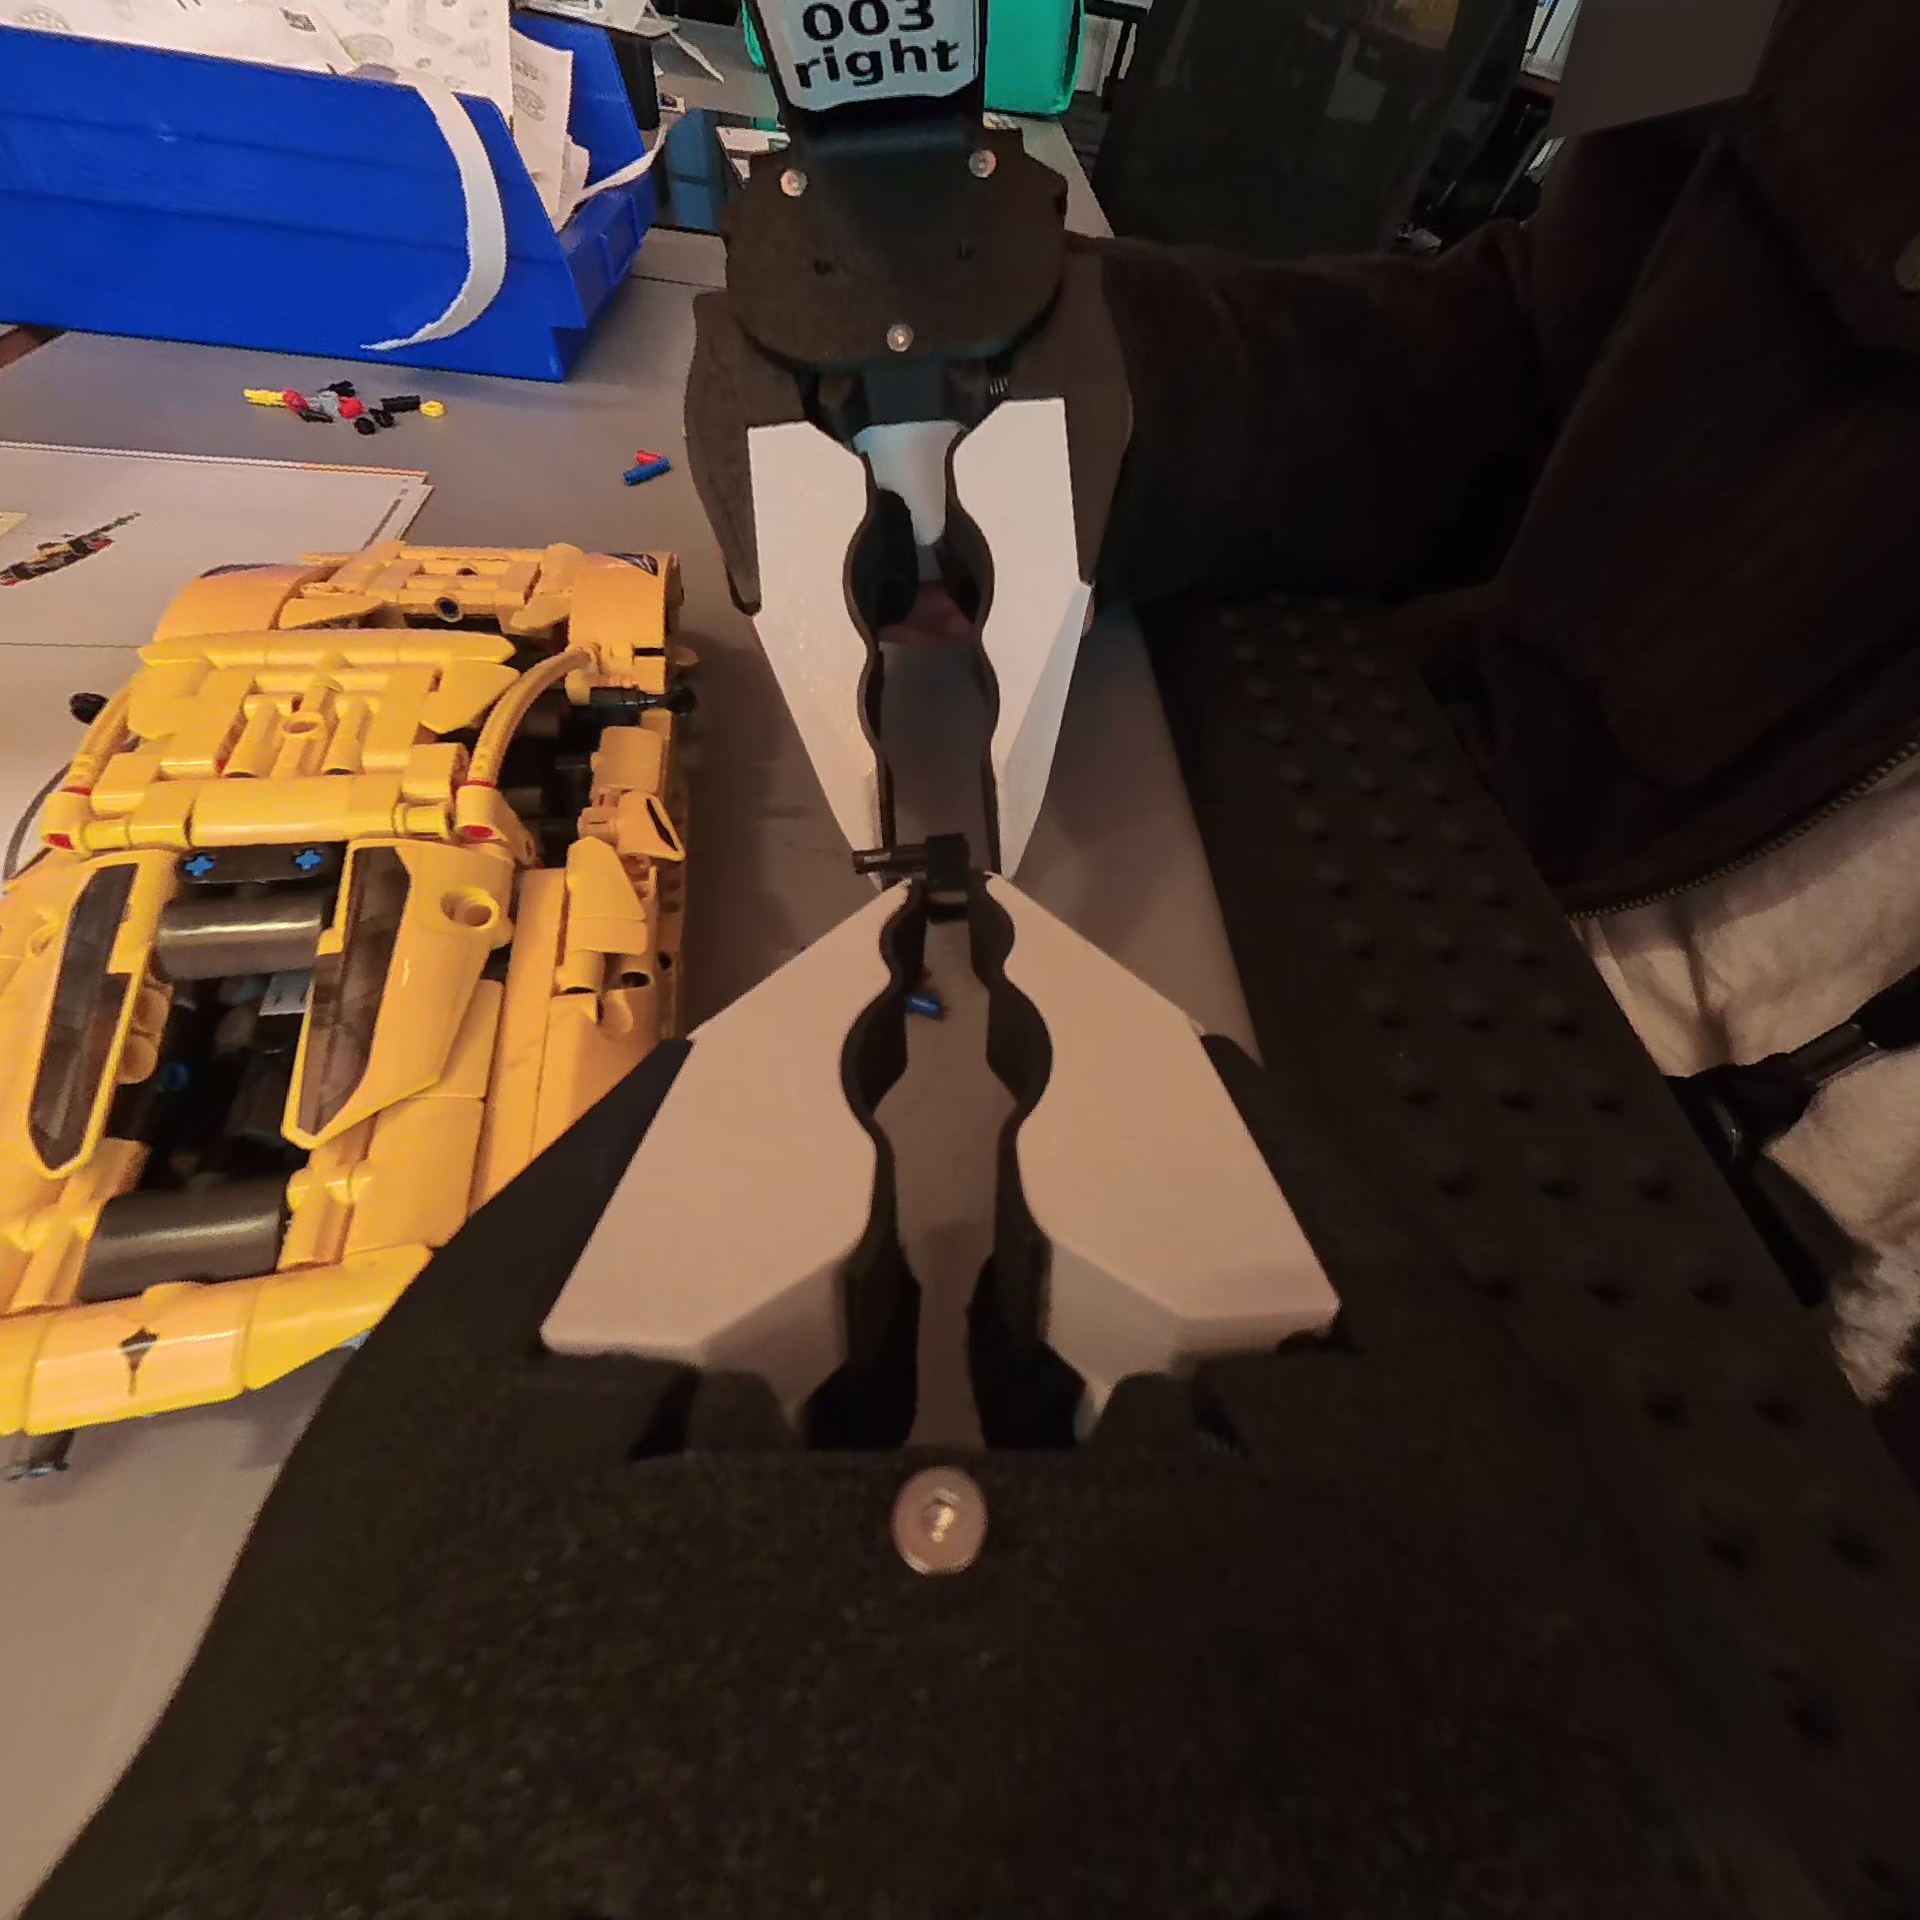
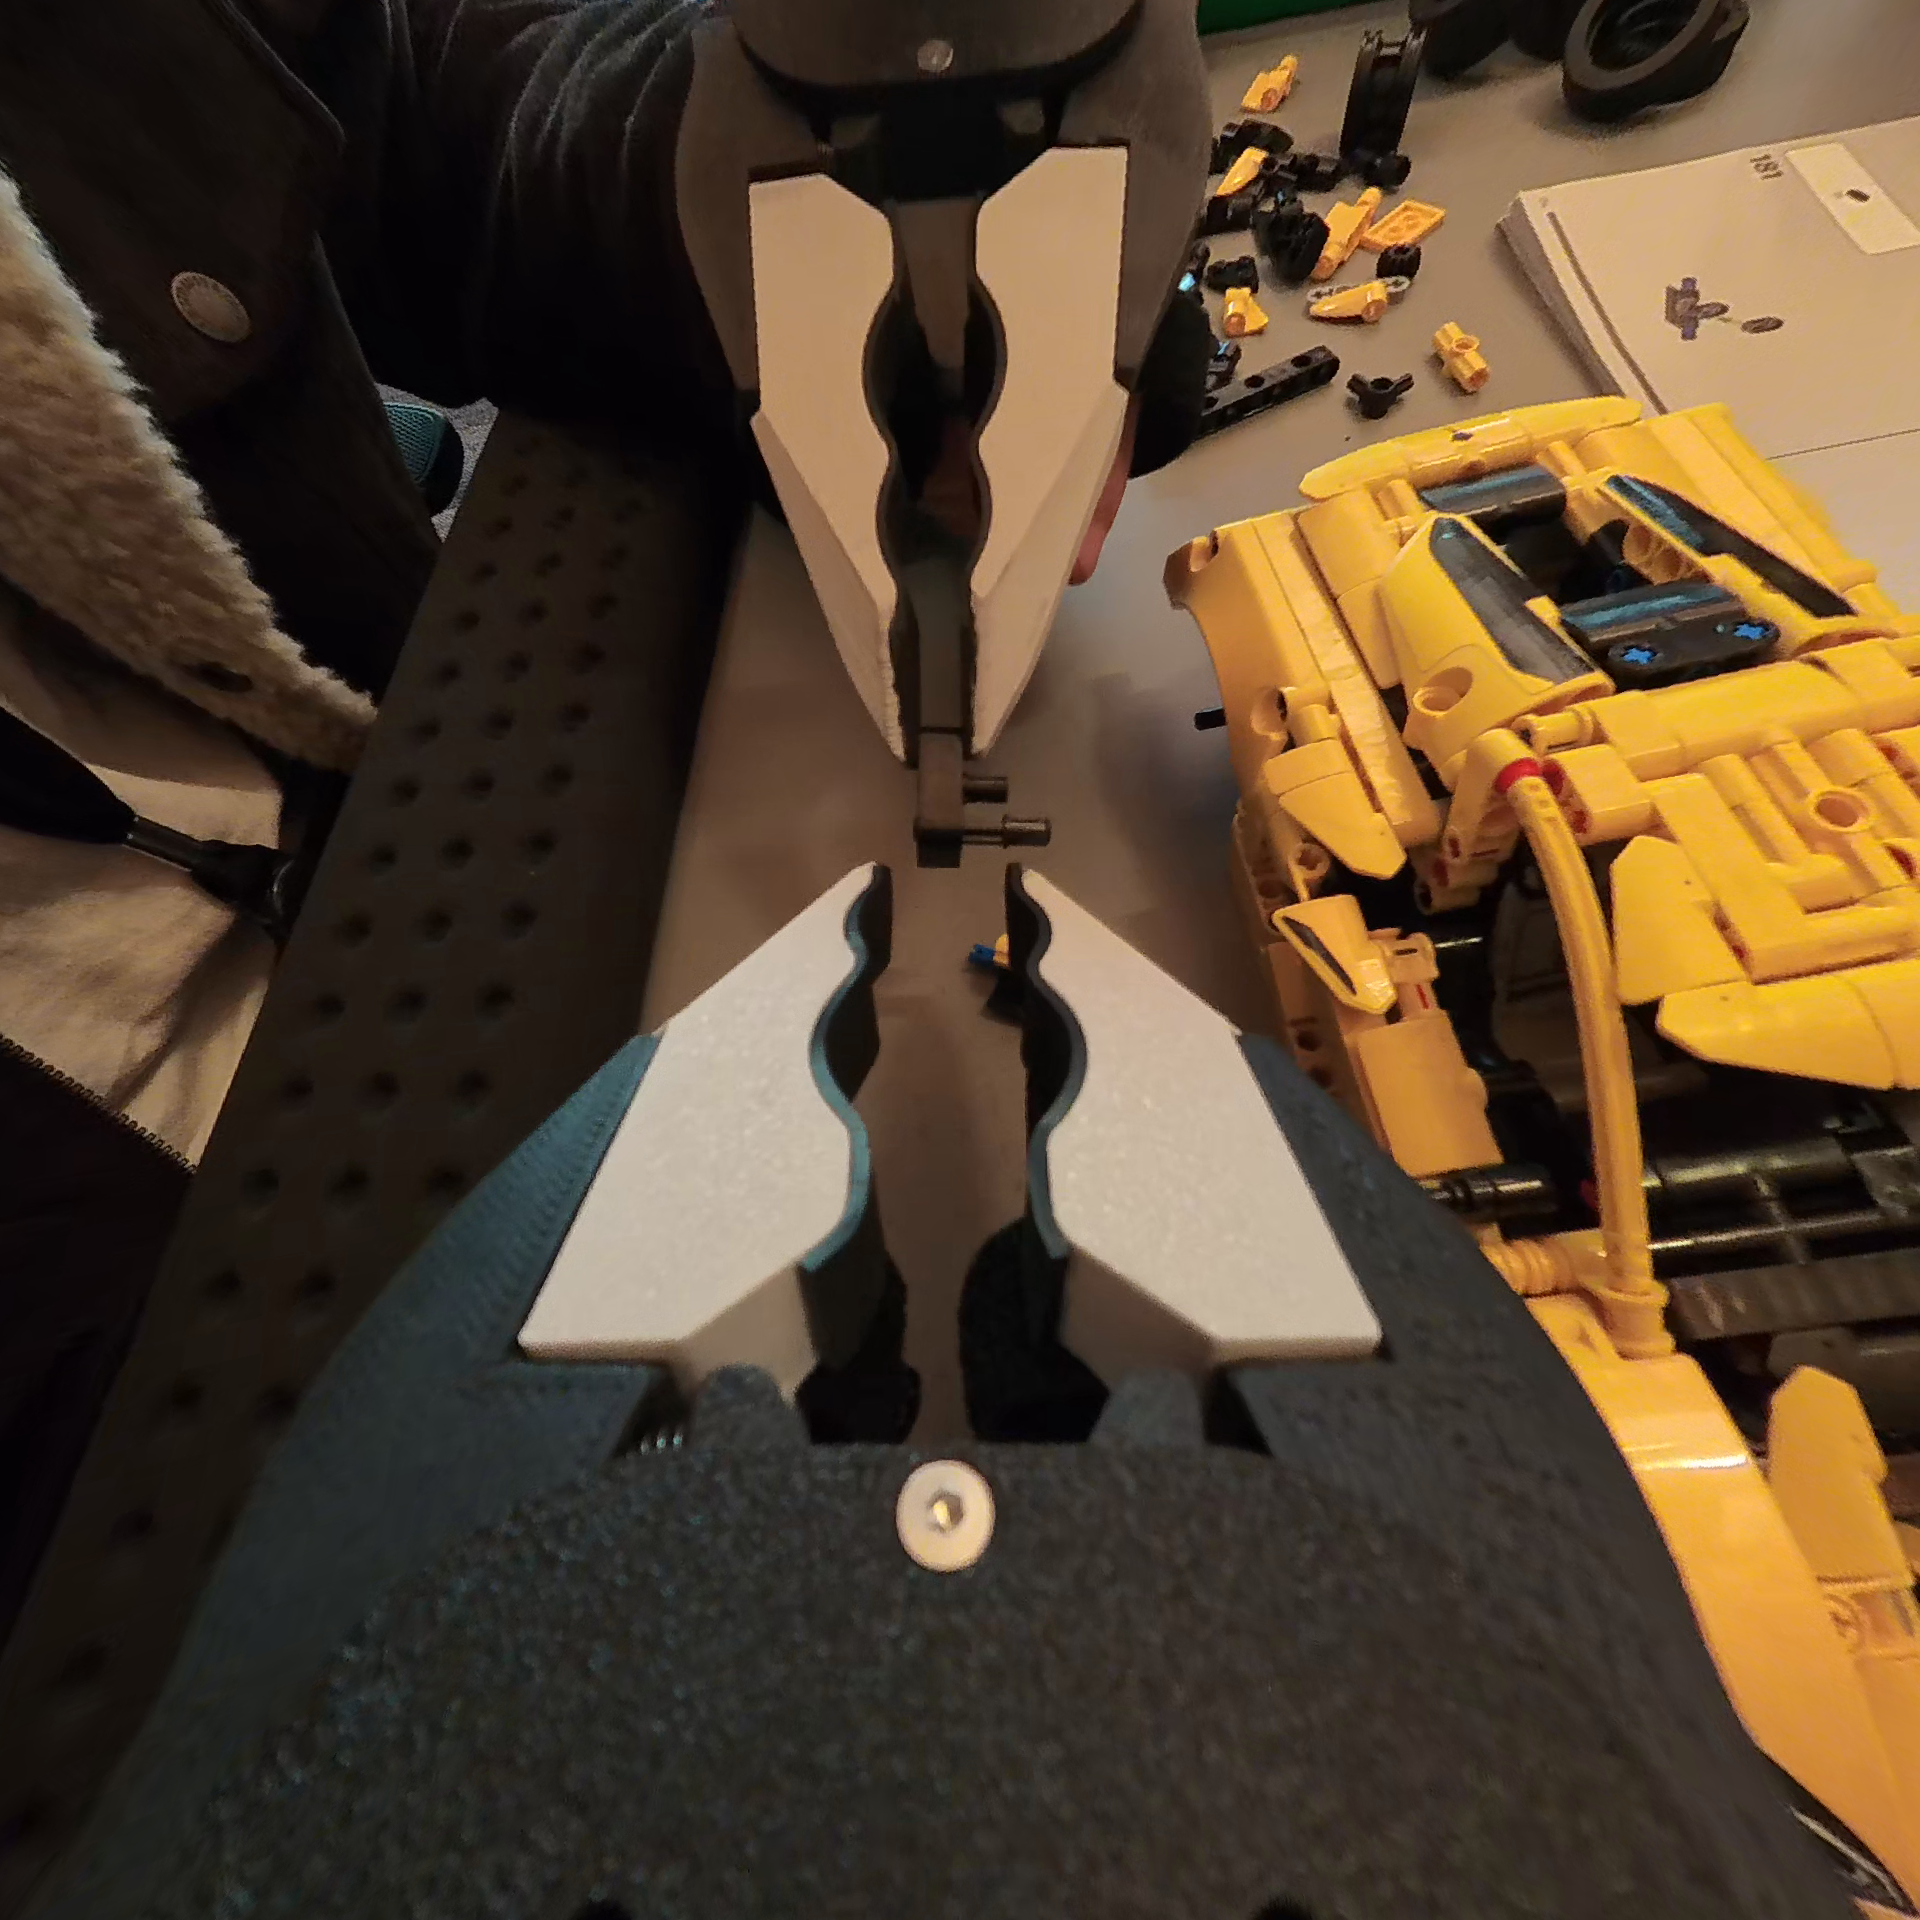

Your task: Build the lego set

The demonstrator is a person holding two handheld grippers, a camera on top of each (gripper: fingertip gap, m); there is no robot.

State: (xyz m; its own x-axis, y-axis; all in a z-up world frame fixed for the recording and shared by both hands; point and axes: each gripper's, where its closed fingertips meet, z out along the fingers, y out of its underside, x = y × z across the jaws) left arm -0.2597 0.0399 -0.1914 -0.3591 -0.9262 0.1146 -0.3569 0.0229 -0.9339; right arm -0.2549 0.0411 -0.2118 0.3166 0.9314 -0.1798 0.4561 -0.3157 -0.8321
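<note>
Lego car (image 1: 312, 977), yellow and partly built, lies on the grey table (image 1: 582, 457) beside both grippers. Left gripper (image 1: 940, 894) clamps a small black pin piece (image 1: 930, 862) at its fingertips. Right gripper (image 2: 945, 883) faces it tip to tip, fingers slightly apart. Loose parts (image 2: 1320, 260) lie near the instruction booklet (image 2: 1714, 249).

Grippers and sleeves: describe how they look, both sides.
Both grippers, left and right, match: black textured bodies with one silver screw, and white wedge-shaped fingers lined with wavy black pads. The right one carries a white label. The sleeves are dark; the jacket has a pale fleece lining.
</note>
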